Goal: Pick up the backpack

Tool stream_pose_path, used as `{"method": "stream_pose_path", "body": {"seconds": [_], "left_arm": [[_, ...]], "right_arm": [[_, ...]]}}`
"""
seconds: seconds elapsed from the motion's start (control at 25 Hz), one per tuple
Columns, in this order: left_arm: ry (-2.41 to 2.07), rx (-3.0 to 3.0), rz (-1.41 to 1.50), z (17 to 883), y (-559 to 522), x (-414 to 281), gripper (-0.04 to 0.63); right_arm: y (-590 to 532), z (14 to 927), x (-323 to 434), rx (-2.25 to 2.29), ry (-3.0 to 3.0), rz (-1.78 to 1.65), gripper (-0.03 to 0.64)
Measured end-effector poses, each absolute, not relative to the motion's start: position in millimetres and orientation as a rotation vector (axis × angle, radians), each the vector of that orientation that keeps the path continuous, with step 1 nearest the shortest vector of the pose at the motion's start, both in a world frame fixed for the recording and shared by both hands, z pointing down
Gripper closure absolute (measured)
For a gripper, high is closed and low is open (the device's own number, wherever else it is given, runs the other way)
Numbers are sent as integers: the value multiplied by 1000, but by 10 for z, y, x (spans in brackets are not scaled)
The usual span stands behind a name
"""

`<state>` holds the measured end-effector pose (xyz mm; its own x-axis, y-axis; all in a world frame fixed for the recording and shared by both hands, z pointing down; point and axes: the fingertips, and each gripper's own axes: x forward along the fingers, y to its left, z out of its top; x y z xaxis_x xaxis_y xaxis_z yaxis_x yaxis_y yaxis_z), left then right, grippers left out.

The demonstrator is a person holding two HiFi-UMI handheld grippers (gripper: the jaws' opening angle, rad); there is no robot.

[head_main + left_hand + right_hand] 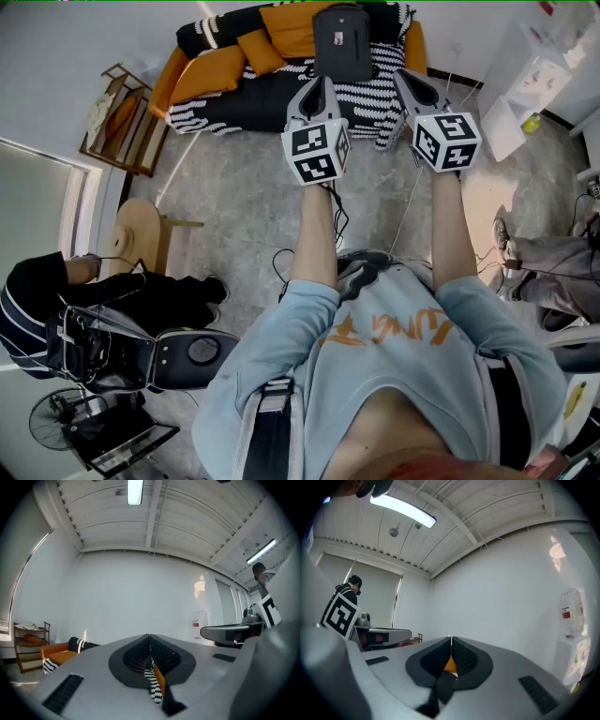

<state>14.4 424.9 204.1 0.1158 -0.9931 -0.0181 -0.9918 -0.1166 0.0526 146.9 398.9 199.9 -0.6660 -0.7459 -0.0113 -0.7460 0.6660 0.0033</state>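
**A:** Where is the backpack?

**B:** The dark grey, boxy fabric backpack [342,42] sits on the orange-cushioned sofa [202,75], about midway along it. It rests on the black-and-white striped blanket [375,94] that covers much of the sofa's seat. Nothing touches it.

**A:** And the two grippers?

**B:** Both are held out in front of the sofa, side by side and level, pointing at it. The left gripper [319,86] points toward the backpack's lower left corner, and the right gripper [403,79] toward its lower right. In the head view their tips overlap the blanket at the sofa's front edge, short of the backpack.

**A:** Are the jaws on anything?

**B:** No. In each gripper view the two jaws meet at the tips, pressed together with nothing between them. Only a sliver of striped blanket and orange cushion shows through the gap behind the tips.

**A:** Anything else near the sofa?

**B:** A small wooden slatted shelf rack [122,117] stands just beside the sofa's left end. A round pale wooden stool [141,234] stands well in front of that end.
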Motion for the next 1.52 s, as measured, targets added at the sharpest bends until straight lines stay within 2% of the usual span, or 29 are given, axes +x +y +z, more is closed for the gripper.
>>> {"method": "stream_pose_path", "body": {"seconds": [0.92,1.24,1.52], "left_arm": [[-2060,2291,-142,2172,4035,179,572],[-2033,2292,-136,2292,3673,68,572],[-2023,2350,-97,2418,2898,-211,572]], "right_arm": [[3688,2151,1807,-1333,2816,-62,588],[3366,2298,1908,-1386,2796,-106,589],[2617,2448,1645,-1396,2764,-109,588]]}}
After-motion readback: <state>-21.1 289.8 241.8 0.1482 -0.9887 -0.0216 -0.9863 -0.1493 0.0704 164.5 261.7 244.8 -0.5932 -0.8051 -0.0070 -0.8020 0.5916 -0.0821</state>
